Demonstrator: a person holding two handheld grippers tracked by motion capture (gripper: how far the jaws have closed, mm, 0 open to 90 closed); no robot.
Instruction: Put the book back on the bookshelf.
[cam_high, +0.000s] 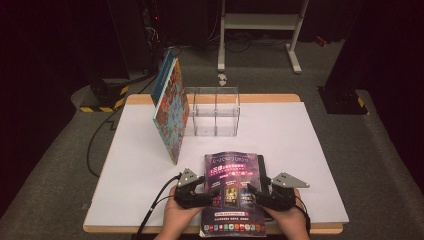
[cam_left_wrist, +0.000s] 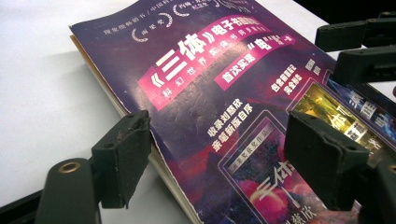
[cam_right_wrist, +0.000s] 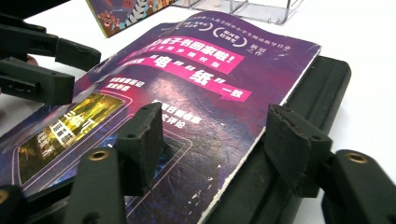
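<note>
Both claws, left (cam_high: 209, 187) and right (cam_high: 254, 190), sat spread astride opposite edges of the purple paperback magazine (cam_high: 233, 192) on the white surface (cam_high: 310, 165), gripping nothing; pinching likely came next.

Beyond the white table (cam_high: 310, 150) lies grey carpet (cam_high: 280, 80); a white metal stand (cam_high: 260, 22) rises in the dark room, with yellow-black hazard tape (cam_high: 107, 100) at left.

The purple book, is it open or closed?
Closed. The purple book lies flat on the table, cover up, no inside pages showing.
</note>
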